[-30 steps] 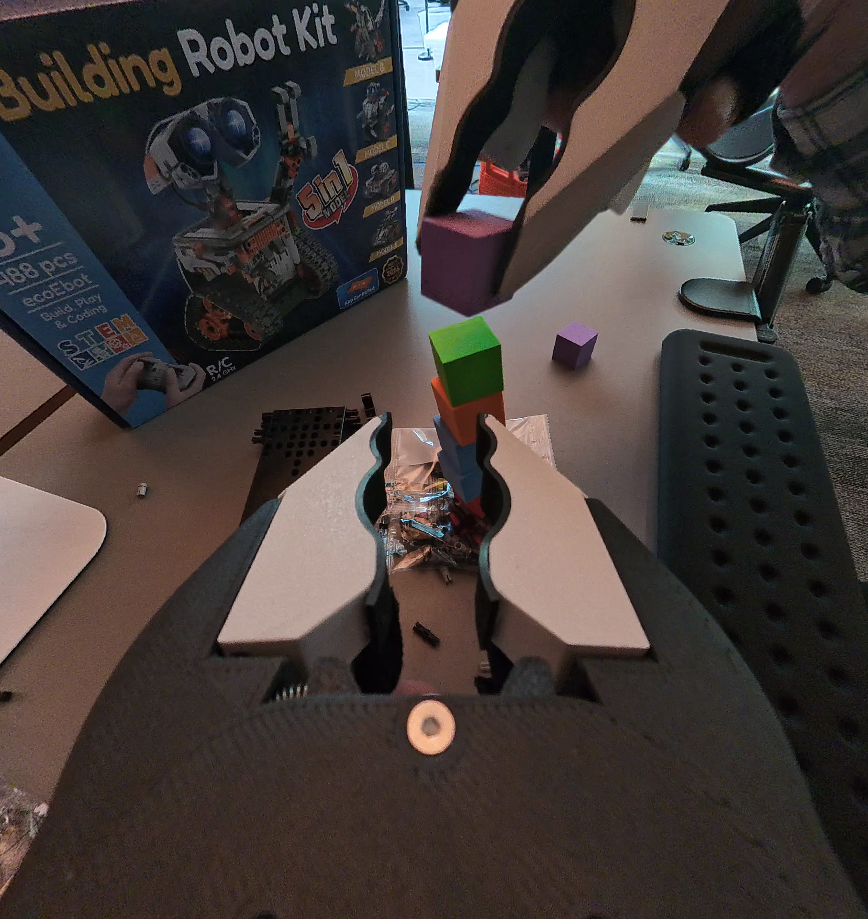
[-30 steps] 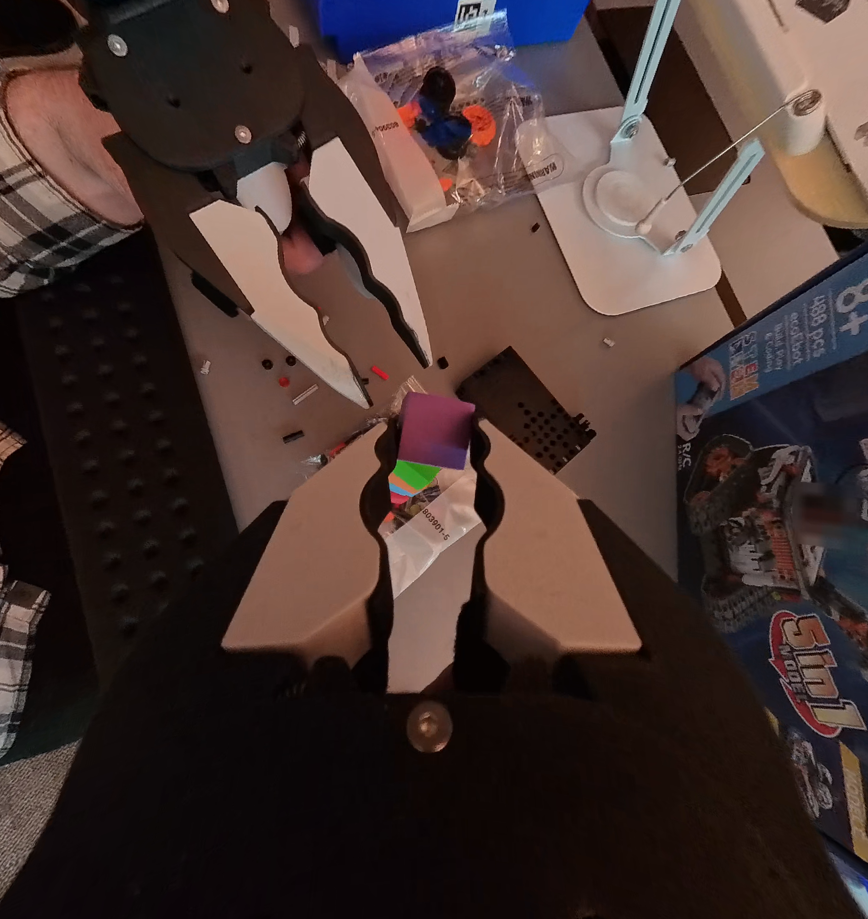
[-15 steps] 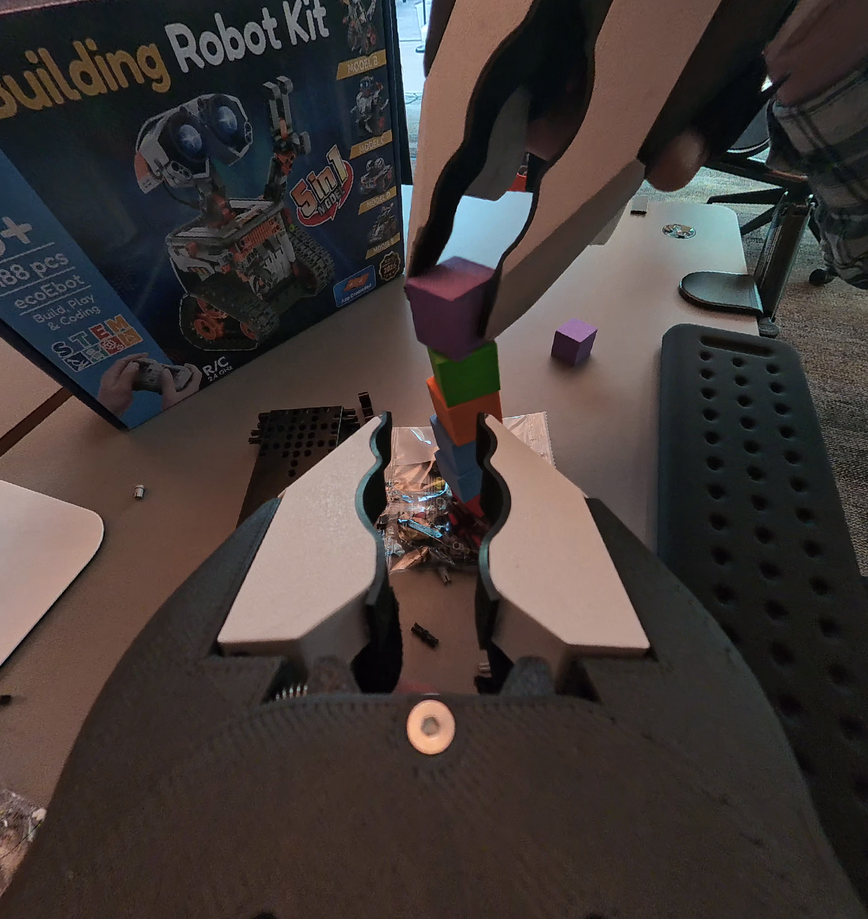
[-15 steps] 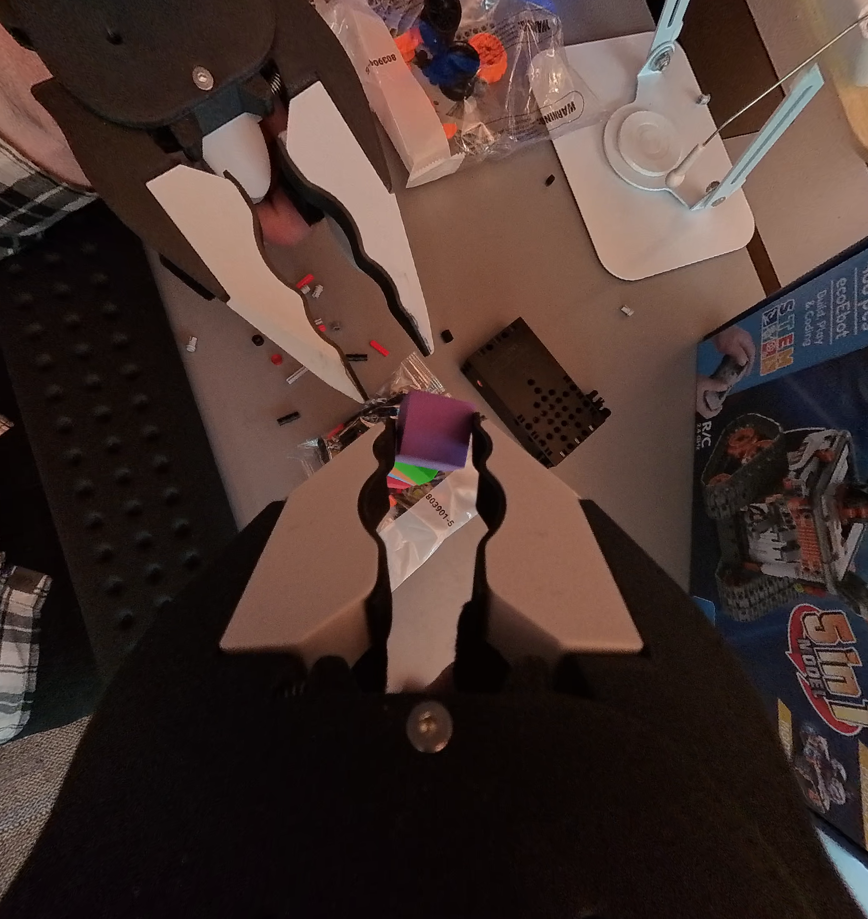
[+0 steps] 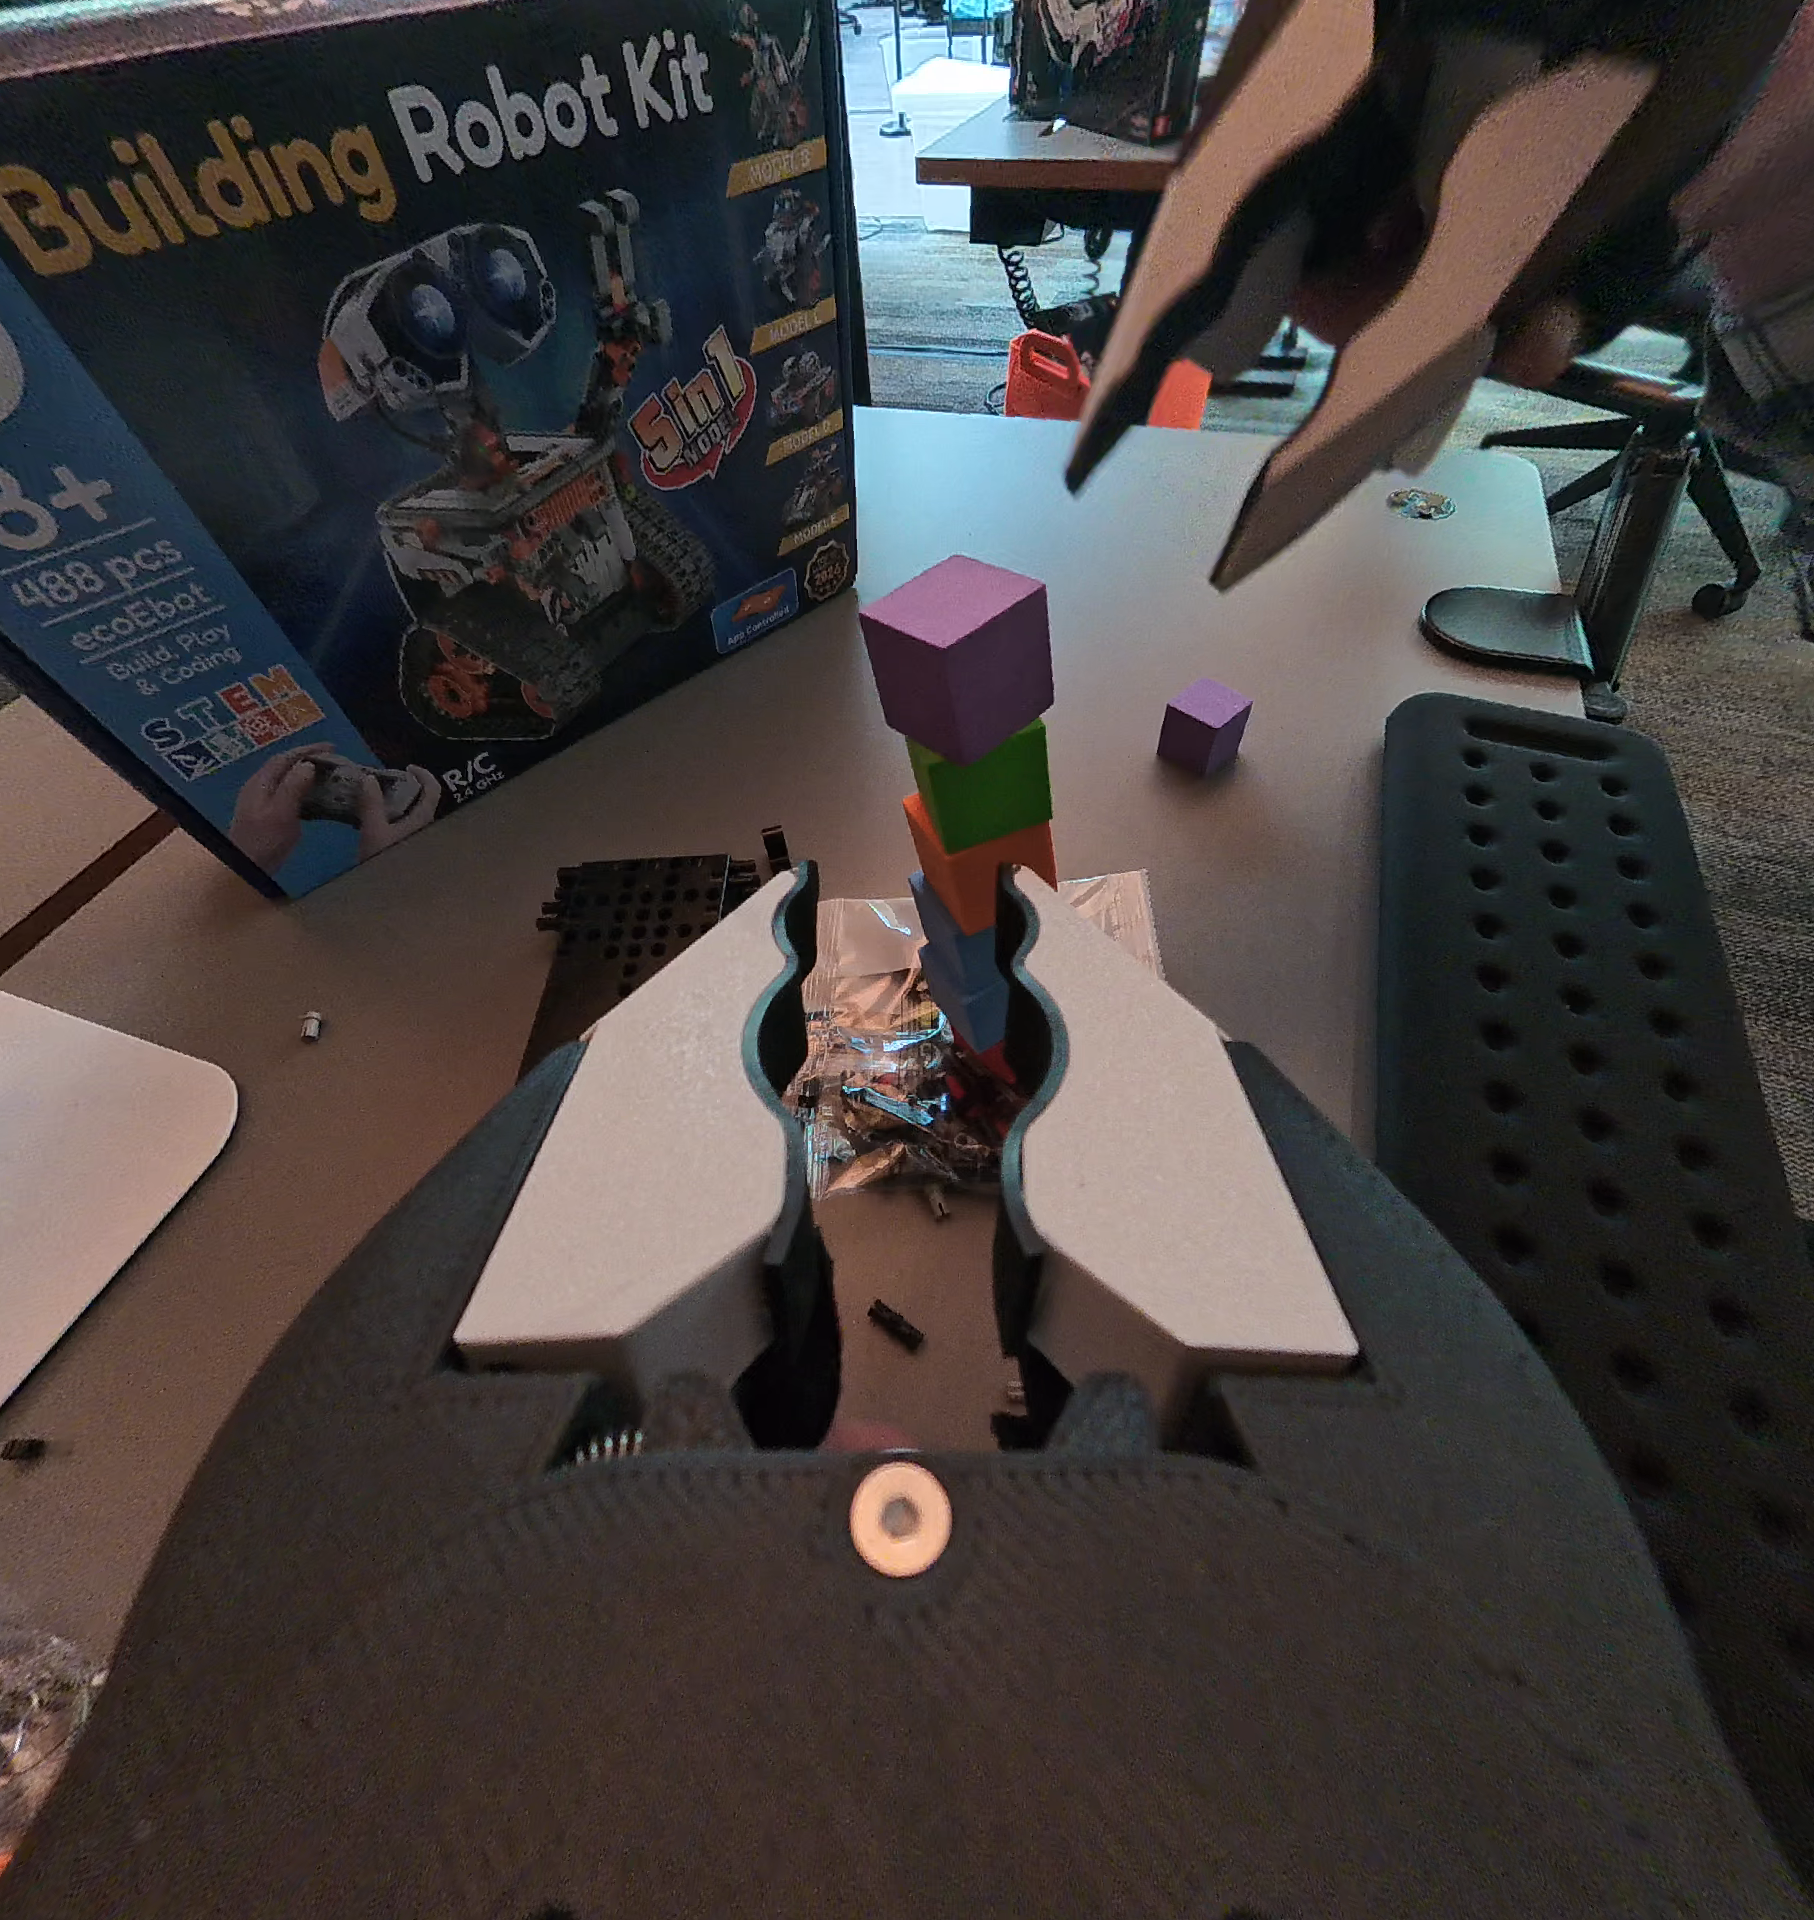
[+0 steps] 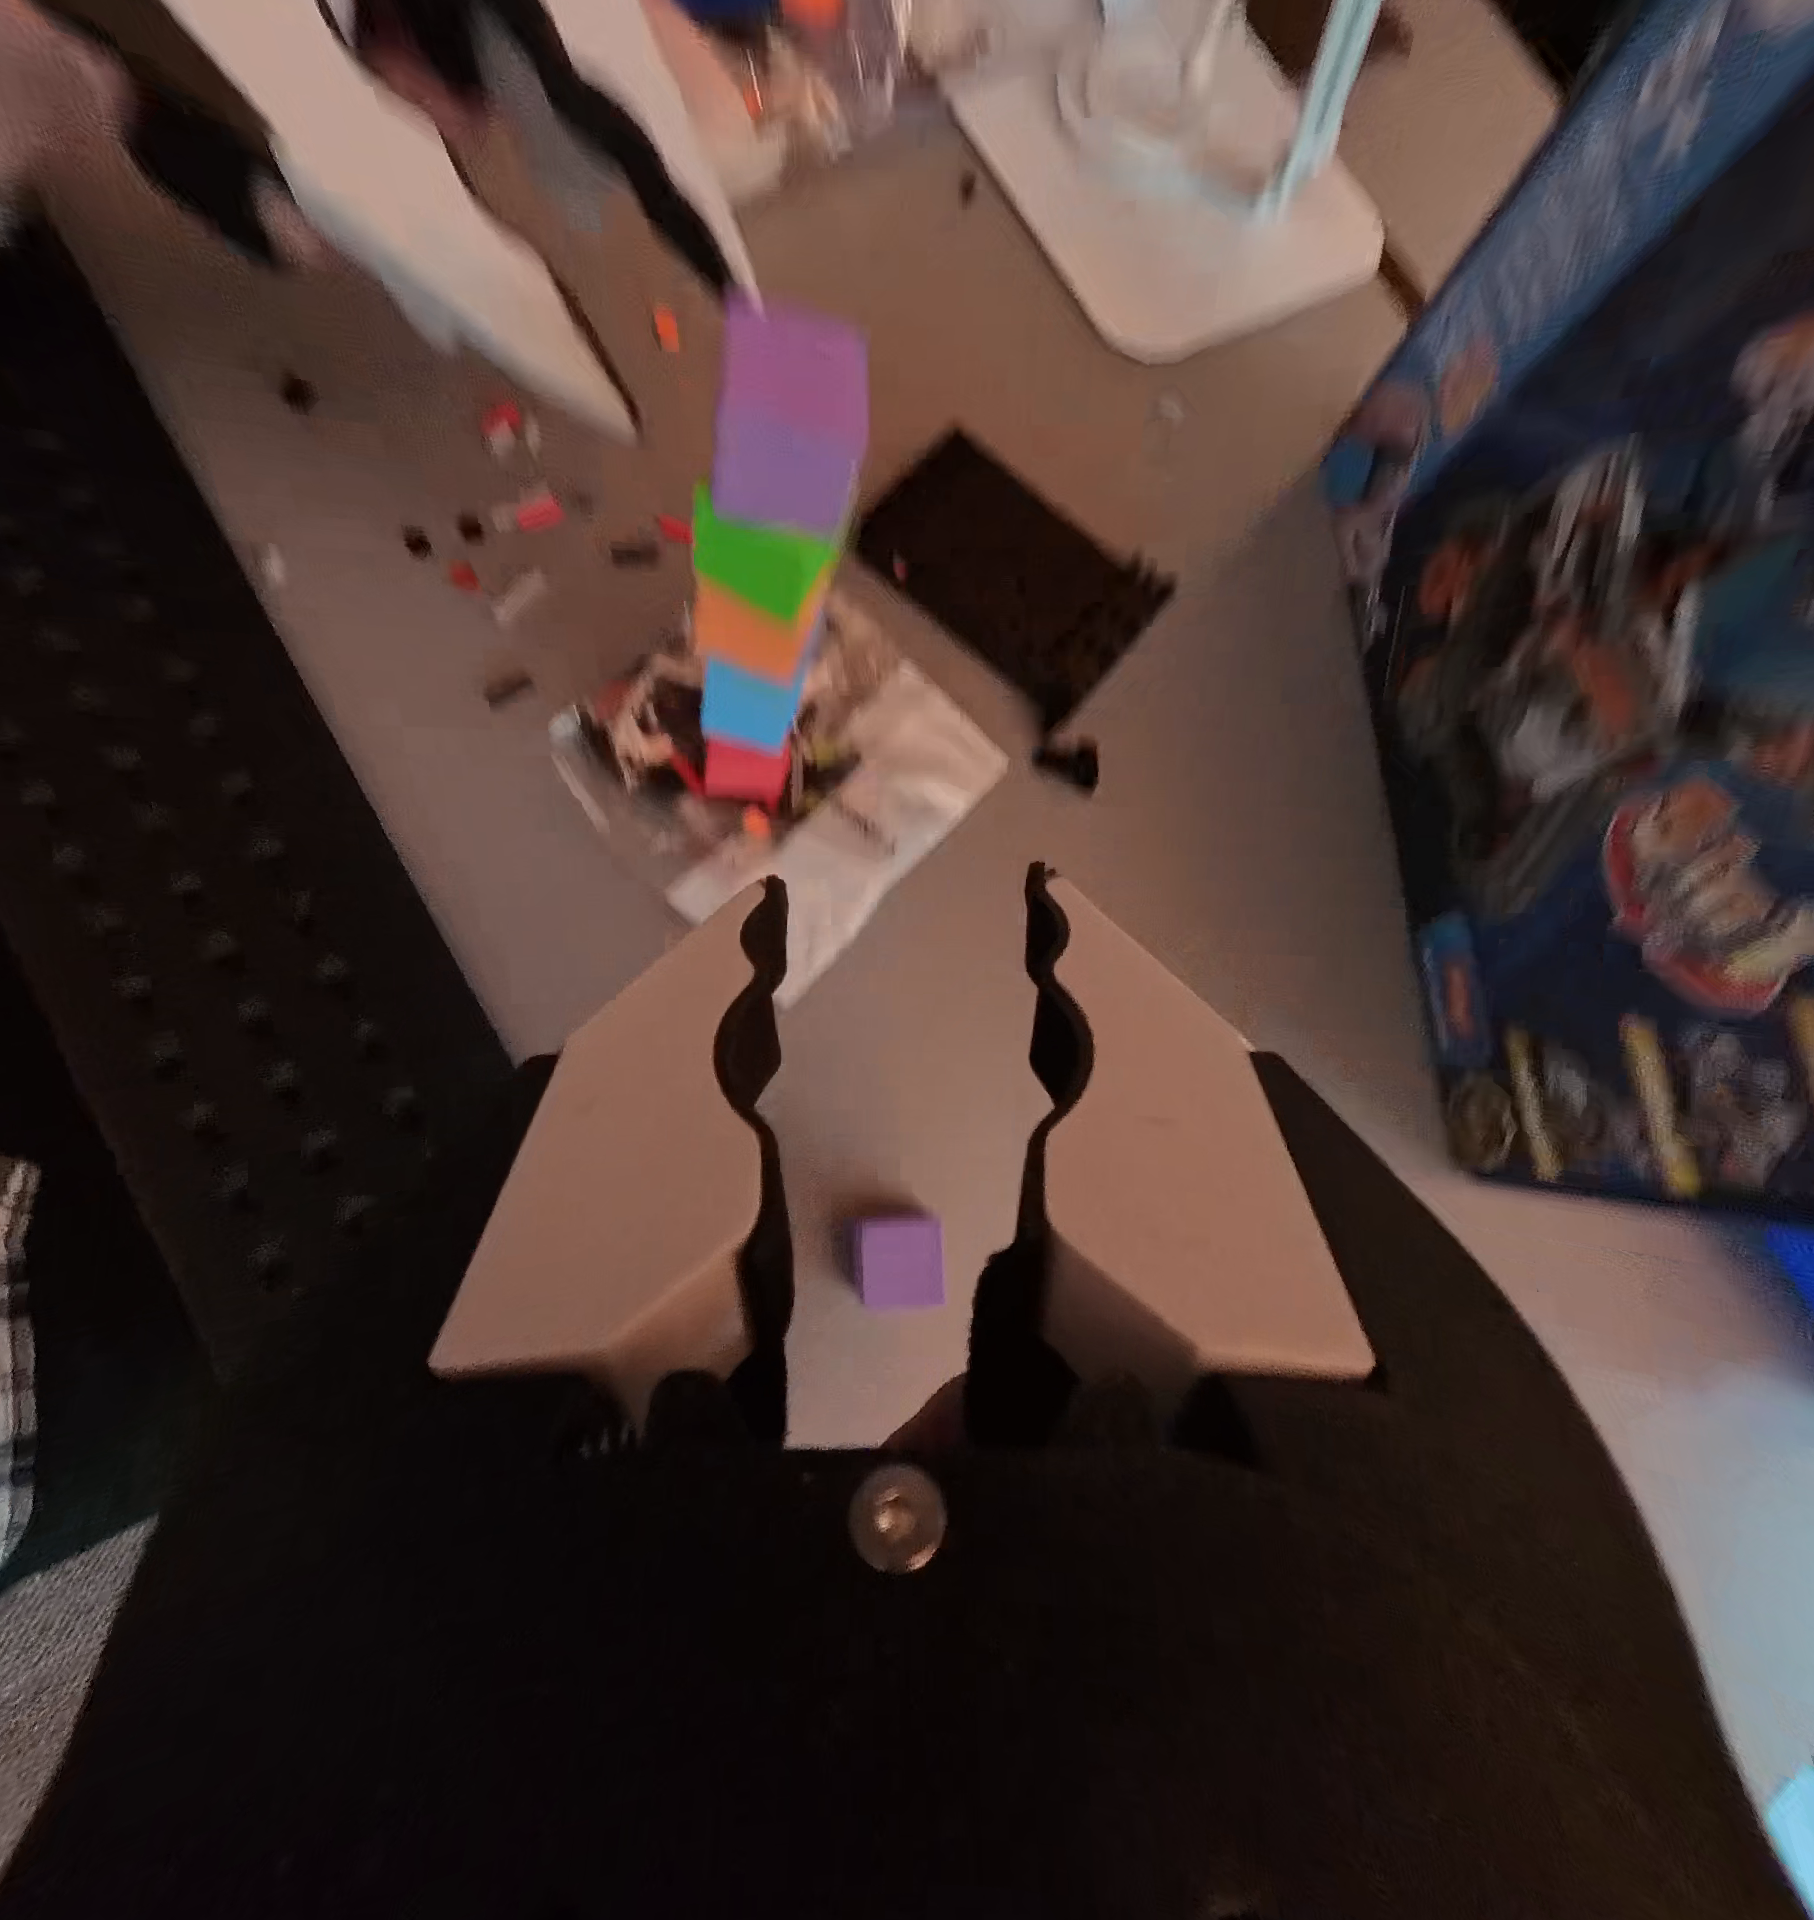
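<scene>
A stack of five cubes stands on the worktop (image 5: 986, 499): a purple cube (image 5: 957, 657) on top, then a green cube (image 5: 981, 784), an orange cube (image 5: 970, 868), a blue cube (image 5: 960, 971) and a red cube (image 6: 745, 771) at the bottom. The cubes sit a little twisted against each other, and the purple one overhangs the green one slightly. The stack's foot rests on or right beside a clear bag of small parts (image 5: 887, 1101); which of the two cannot be told.

The right gripper (image 5: 1142, 530) hangs above and to the right of the stack, apart from it, its fingers spread wide with nothing between them. In its own blurred view the right gripper (image 6: 901, 883) looks down on the stack, with a small purple cube (image 6: 898, 1259) lying alone on the worktop below it.

The left gripper (image 5: 903, 883) is low and just before the stack, its fingers apart with a moderate gap, holding nothing; the stack's lower cubes show through that gap.

A black perforated plate (image 5: 638, 914) lies left of the bag. A blue toy box (image 5: 363, 416) stands behind it. A dark perforated pad (image 5: 1609, 1039) lies to the right, and a white base (image 5: 61, 1174) to the left. Tiny loose parts are scattered about.
</scene>
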`<state>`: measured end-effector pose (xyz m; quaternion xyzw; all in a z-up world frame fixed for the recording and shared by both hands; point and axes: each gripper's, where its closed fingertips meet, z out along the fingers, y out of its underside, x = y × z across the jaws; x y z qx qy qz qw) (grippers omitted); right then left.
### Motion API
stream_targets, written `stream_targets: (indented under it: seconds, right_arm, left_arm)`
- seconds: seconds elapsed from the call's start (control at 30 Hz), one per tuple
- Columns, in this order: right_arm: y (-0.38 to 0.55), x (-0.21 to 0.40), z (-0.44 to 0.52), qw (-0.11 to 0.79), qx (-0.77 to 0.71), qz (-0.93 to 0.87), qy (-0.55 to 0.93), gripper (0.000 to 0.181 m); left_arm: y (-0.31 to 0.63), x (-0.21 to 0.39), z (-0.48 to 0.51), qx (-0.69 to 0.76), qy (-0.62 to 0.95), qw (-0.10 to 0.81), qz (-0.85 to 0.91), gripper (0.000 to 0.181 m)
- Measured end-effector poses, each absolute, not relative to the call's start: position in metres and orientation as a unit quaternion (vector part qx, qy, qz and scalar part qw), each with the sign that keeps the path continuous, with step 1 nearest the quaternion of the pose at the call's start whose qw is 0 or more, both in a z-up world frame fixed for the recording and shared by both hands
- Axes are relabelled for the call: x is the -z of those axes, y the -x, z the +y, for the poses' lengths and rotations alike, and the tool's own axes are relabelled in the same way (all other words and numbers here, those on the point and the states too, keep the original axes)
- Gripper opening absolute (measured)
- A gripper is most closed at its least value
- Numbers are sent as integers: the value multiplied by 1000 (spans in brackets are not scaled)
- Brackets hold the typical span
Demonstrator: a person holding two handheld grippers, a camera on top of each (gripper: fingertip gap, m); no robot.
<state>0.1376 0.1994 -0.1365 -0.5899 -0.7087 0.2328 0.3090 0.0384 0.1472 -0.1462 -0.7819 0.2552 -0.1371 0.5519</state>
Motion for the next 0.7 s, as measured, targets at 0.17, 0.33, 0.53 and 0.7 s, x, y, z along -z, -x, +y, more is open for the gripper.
stream_targets:
  seconds: [0.17,0.33,0.53,0.7]
  right_arm:
    - [-198,217,223,250,-157,-702,648,49]
    - [-226,259,232,210,-130,-692,679,41]
    - [-219,249,235,226,-156,-679,681,27]
    - [-169,167,211,294,-245,-682,623,27]
  left_arm:
    - [-40,146,148,137,781,552,257,32]
    - [-39,143,148,142,778,557,252,32]
    - [-35,139,147,142,775,563,247,32]
    - [-35,139,147,139,776,563,249,32]
